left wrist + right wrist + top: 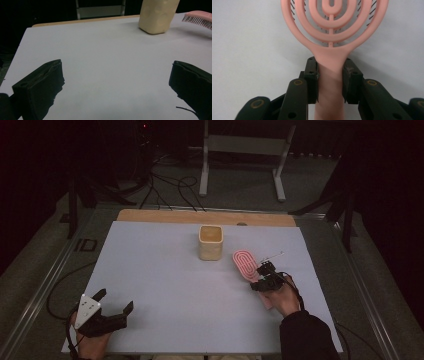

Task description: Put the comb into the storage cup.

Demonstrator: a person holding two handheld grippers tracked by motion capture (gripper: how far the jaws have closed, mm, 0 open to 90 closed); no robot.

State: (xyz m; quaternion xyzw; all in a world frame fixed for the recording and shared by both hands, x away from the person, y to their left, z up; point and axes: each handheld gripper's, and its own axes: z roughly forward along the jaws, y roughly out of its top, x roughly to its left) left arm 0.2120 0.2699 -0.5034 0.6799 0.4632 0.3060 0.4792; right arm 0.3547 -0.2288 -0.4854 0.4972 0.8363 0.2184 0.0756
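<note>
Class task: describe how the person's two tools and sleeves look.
Both tools are black with two blocky jaws. The left tool carries a grey three-cornered plate with dark dots and trails a black cable. The right tool has brass-coloured pivot rivets, and a dark sleeve covers that forearm.

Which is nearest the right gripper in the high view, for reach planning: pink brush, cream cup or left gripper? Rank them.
From the right gripper:
1. Pink brush, handle clamped between its jaws.
2. Cream cup, beyond, toward table centre.
3. Left gripper, across at the near left edge.

pink ringed hairbrush (245, 263), cream cup (210, 242), white table (165, 280)
</note>
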